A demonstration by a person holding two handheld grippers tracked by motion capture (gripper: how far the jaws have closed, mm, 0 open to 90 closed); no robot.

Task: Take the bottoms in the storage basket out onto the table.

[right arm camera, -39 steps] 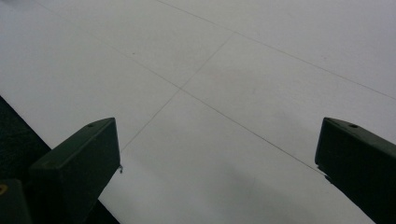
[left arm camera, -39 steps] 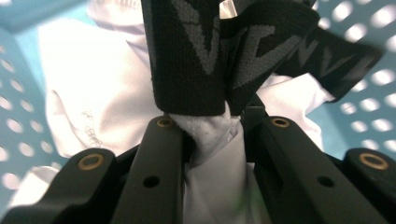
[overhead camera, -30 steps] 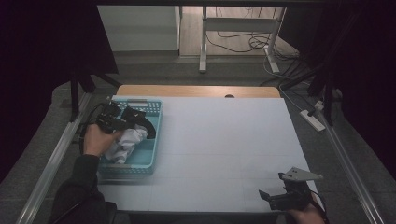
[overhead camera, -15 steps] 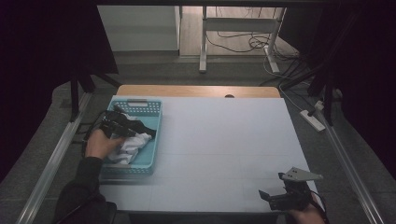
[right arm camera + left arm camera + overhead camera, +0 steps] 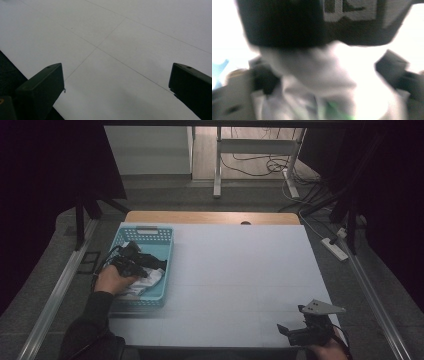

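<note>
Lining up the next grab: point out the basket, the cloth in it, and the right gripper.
basket (image 5: 148,232), high view, far rim.
white cloth (image 5: 150,280), high view, bare fold beside the hand.
right gripper (image 5: 286,330), high view, between its jaw tips.

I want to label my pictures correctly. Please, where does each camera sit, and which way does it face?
High view: fixed above the near edge, facing forward and down on the white table; both forearms show.
Left gripper view: rides the left tongs, facing blurred white and dark cloth; its jaws flank it.
Right gripper view: rides the right tongs, facing bare table; both jaws stand apart.
Shared: the high view and the left gripper view both show the cloth in the light-blue plastic basket.
</note>
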